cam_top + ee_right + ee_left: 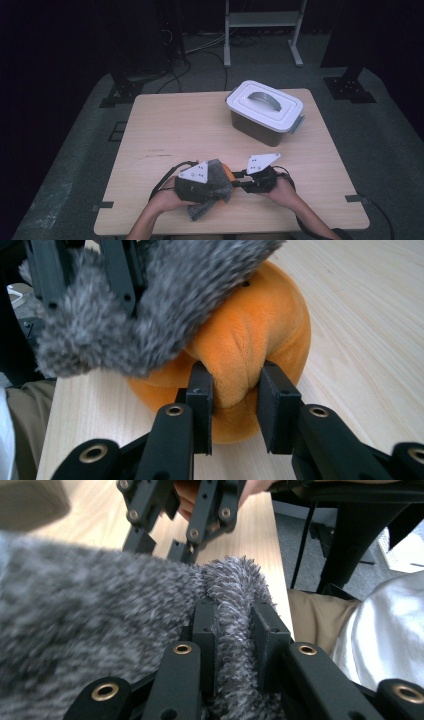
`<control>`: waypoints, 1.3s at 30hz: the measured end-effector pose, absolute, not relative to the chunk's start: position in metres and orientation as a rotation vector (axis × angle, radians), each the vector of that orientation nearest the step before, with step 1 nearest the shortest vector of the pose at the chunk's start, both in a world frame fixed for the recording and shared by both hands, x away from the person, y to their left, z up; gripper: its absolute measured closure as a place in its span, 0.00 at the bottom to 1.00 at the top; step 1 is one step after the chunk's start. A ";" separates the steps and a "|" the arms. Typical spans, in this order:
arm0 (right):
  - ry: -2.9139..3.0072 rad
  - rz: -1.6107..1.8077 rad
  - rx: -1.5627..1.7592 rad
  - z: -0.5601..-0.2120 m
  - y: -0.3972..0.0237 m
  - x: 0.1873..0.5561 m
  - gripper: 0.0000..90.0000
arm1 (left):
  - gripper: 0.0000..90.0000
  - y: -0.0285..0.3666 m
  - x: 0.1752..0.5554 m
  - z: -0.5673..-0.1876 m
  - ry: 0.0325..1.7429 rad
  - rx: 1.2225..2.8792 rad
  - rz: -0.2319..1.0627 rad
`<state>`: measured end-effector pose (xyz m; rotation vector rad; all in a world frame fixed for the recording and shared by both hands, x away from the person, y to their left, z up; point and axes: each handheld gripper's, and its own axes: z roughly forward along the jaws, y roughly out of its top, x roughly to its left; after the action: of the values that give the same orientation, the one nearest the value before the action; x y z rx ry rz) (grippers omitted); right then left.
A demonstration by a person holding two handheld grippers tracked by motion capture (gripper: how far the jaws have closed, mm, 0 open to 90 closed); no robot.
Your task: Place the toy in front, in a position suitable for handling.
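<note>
An orange plush ball [245, 335] lies on the wooden table [165, 130], half under a fuzzy grey cloth [212, 182]. My right gripper [234, 400] is shut on the plush ball, pinching a fold of its orange fabric [229, 173]. My left gripper [235, 630] is shut on a bunched ridge of the grey cloth [100, 615], which drapes over the ball. In the high view the left gripper [200, 186] sits at the front middle of the table and the right gripper [239, 181] faces it from the right.
A grey box with a white handled lid [265, 106] stands at the table's far right. A white metal stand [262, 20] and cables are on the floor behind. The person's lap is near the table's front edge.
</note>
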<state>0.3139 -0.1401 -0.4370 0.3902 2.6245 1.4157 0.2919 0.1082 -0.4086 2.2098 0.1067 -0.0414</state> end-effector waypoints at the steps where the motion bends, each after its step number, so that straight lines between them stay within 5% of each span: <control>1: 2.627 1.412 0.387 -0.437 -0.140 0.313 0.77 | 0.84 0.110 0.292 -0.410 0.106 2.211 -0.040; 13: 2.618 1.410 0.382 -0.437 -0.139 0.313 0.78 | 0.84 0.160 0.290 -0.408 0.199 2.182 0.002; 25: 2.614 1.350 0.221 -0.435 -0.126 0.299 0.78 | 0.84 0.111 0.303 -0.386 0.146 2.132 0.025; 34: 2.617 1.355 0.239 -0.437 -0.130 0.302 0.78 | 0.84 0.142 0.313 -0.390 0.295 2.077 0.044; 39: 2.605 1.417 0.280 -0.434 -0.131 0.303 0.46 | 0.84 0.147 0.313 -0.396 0.316 2.094 0.013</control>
<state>0.3029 -0.1314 -0.4341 0.2799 2.6055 1.4170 0.3131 0.1468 -0.3964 2.0945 0.3160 0.0128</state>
